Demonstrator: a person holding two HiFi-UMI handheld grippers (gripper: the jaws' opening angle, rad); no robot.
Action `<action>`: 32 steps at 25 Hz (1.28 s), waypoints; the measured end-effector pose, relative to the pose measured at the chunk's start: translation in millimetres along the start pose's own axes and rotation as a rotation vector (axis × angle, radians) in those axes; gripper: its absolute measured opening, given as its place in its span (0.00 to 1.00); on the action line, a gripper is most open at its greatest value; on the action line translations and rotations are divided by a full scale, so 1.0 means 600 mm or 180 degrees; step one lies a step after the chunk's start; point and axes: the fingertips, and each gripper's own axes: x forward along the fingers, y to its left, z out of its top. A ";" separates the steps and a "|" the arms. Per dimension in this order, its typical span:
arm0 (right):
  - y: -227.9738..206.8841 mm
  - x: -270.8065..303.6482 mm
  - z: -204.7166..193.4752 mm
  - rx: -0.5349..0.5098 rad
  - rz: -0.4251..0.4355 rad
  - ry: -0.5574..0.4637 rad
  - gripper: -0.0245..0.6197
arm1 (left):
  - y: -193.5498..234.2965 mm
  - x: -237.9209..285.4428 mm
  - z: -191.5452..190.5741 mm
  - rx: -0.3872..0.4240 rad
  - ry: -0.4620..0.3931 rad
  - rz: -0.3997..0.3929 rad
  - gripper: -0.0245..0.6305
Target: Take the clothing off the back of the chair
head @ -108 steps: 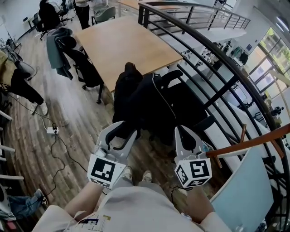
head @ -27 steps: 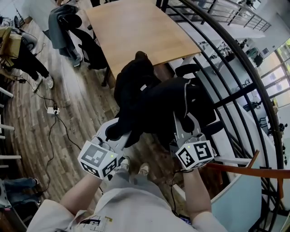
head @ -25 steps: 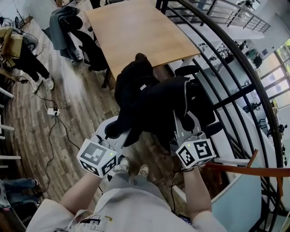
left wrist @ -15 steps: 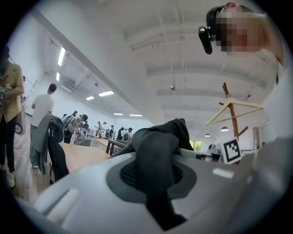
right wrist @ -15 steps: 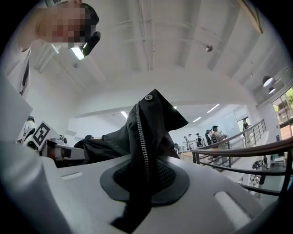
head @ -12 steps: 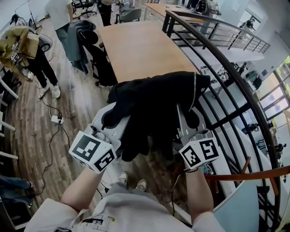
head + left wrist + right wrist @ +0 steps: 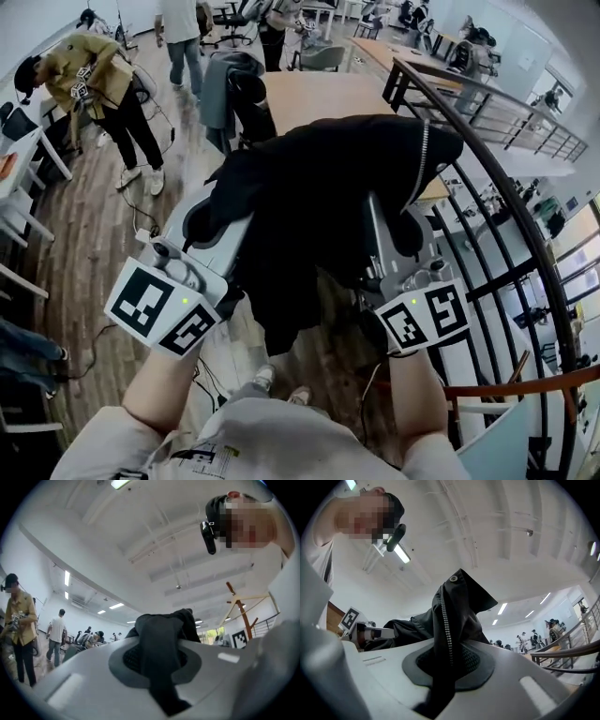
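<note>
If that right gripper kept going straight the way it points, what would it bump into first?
Only the black zipped jacket pinched in the right gripper; past it, seemingly open air, though depth is unclear.

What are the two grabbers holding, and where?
Both hold the black jacket: the left gripper pinches a fold of plain cloth, the right gripper pinches the edge by the zipper.

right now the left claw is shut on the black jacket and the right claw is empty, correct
No, the right claw is not empty: the right gripper view shows it shut on the black jacket too. The left claw is shut on it, as you said.
</note>
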 end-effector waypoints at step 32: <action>0.540 0.232 -0.121 0.0899 0.1678 0.0065 0.11 | 0.304 -0.482 0.097 0.0429 0.0129 0.1706 0.11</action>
